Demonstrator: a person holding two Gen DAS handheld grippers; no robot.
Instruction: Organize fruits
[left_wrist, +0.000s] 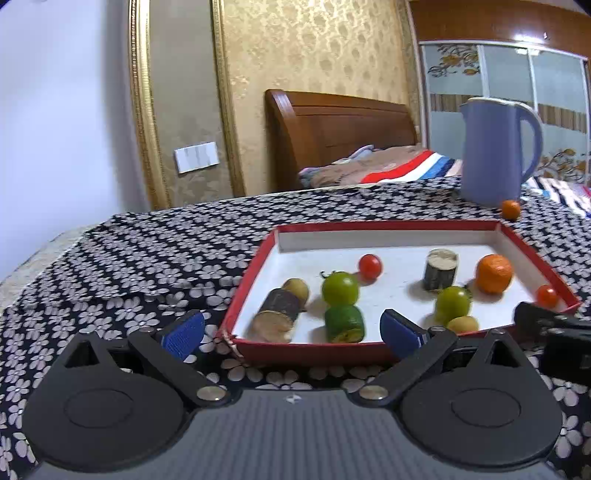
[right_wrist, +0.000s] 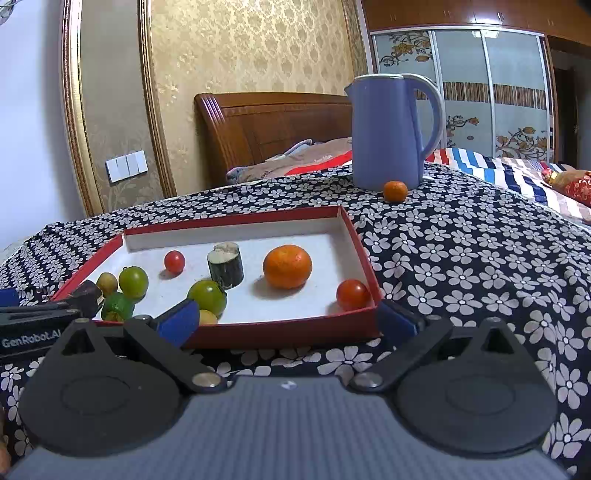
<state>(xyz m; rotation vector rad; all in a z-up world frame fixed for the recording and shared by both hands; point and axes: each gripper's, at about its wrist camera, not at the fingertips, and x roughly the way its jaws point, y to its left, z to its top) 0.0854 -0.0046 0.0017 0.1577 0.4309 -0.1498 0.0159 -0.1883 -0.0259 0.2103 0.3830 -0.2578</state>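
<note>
We see both tools held near the front edge of a shallow red cardboard tray with a white floor (right_wrist: 364, 254), which sits on a table covered by a dark cloth printed with white flowers (right_wrist: 461, 258). The left tool (left_wrist: 293, 334) has its blue-padded jaws spread wide with nothing pressed between them; the tray's near wall shows in the gap. The right tool (right_wrist: 290, 319) also stands wide apart and empty, its pads straddling the tray's near right corner.

Inside the tray lie a large orange mandarin (right_wrist: 287, 266), two small red cherry tomatoes (right_wrist: 352, 294), two green tomatoes (left_wrist: 340, 288), two dark-barked log-like cylinders with pale cut ends (left_wrist: 439, 271), a short green cylinder with a yellowish end (left_wrist: 344, 324), and small yellowish round fruits (left_wrist: 462, 324). One yellowish fruit is half hidden behind the lying cylinder in the left view; another is partly masked by the right tool's left pad in the right view. What the cylinders are made of we cannot tell.

Outside the tray, a small orange mandarin (right_wrist: 395, 191) rests on the cloth just beside the base of a lavender-blue plastic jug with a handle (right_wrist: 388, 133), far right. Each view catches only a dark edge of the other tool, cut off by the frame. Beyond the table, a bed with a wooden headboard (left_wrist: 332, 125) is partly hidden.
</note>
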